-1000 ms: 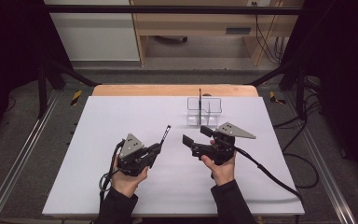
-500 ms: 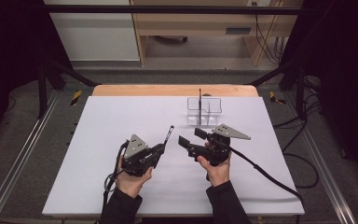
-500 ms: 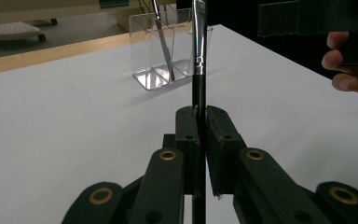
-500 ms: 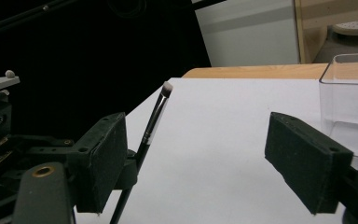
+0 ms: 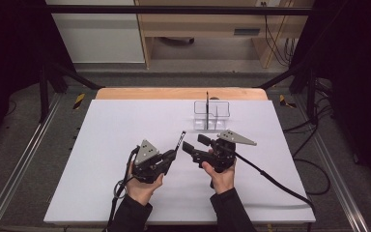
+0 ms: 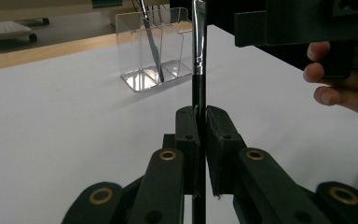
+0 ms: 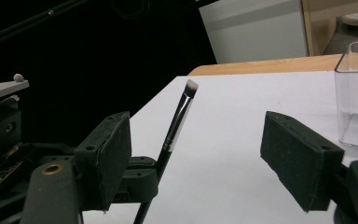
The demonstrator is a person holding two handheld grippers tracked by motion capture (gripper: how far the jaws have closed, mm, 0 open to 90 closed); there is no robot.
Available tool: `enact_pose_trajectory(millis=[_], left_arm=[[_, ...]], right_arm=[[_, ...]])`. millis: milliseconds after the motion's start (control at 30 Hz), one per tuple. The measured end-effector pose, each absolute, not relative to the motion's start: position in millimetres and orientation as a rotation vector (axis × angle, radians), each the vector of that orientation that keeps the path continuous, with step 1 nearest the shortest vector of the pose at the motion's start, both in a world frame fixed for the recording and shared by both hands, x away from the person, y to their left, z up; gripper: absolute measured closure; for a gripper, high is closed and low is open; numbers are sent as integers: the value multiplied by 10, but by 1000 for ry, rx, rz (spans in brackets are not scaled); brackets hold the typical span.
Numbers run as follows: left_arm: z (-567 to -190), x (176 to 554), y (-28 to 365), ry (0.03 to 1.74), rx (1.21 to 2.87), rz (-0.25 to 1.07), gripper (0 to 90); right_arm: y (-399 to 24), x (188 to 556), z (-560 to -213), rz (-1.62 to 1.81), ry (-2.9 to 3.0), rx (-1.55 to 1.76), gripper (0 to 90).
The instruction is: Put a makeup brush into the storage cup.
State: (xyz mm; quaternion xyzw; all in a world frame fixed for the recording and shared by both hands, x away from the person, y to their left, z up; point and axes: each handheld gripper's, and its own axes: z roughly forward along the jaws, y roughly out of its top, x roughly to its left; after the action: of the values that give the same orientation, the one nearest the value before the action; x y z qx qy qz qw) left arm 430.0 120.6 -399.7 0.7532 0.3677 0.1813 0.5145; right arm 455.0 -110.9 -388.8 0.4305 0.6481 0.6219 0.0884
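My left gripper (image 5: pixel 173 154) is shut on the black handle of a thin makeup brush (image 5: pixel 179 138), which slants up and away over the white table (image 5: pixel 125 125). In the left gripper view the pads (image 6: pixel 186 135) pinch the handle, and the brush's silver ferrule (image 6: pixel 198 46) rises above them. My right gripper (image 5: pixel 195 143) is open just right of the brush. In the right gripper view the brush (image 7: pixel 177 123) stands between the two wide-apart pads (image 7: pixel 105 156), nearer the left one. A clear divided holder (image 5: pixel 211 115) at the back holds another brush (image 5: pixel 206 102) upright.
The white sheet lies on a wooden tabletop (image 5: pixel 174 93) whose far edge shows. Cables (image 5: pixel 270 179) trail from the right gripper across the table. Metal frame rails (image 5: pixel 24 159) run along both sides. The holder (image 6: pixel 154 46) stands just beyond the left gripper.
Both hands have drifted closer together. The left gripper carried the brush slightly right, bringing it between the right gripper's open jaws.
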Motion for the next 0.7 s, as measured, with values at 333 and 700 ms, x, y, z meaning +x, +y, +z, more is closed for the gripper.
enact_pose_trajectory(millis=[333, 700], left_arm=[[-3995, 4292, 1140, 875, 1805, 429, 835], [-3986, 4280, 1088, 866, 1800, 426, 835]], right_arm=[[-1074, 4563, -3928, 1867, 1934, 1300, 267], [-1055, 4568, -3952, 1875, 1937, 1323, 352]])
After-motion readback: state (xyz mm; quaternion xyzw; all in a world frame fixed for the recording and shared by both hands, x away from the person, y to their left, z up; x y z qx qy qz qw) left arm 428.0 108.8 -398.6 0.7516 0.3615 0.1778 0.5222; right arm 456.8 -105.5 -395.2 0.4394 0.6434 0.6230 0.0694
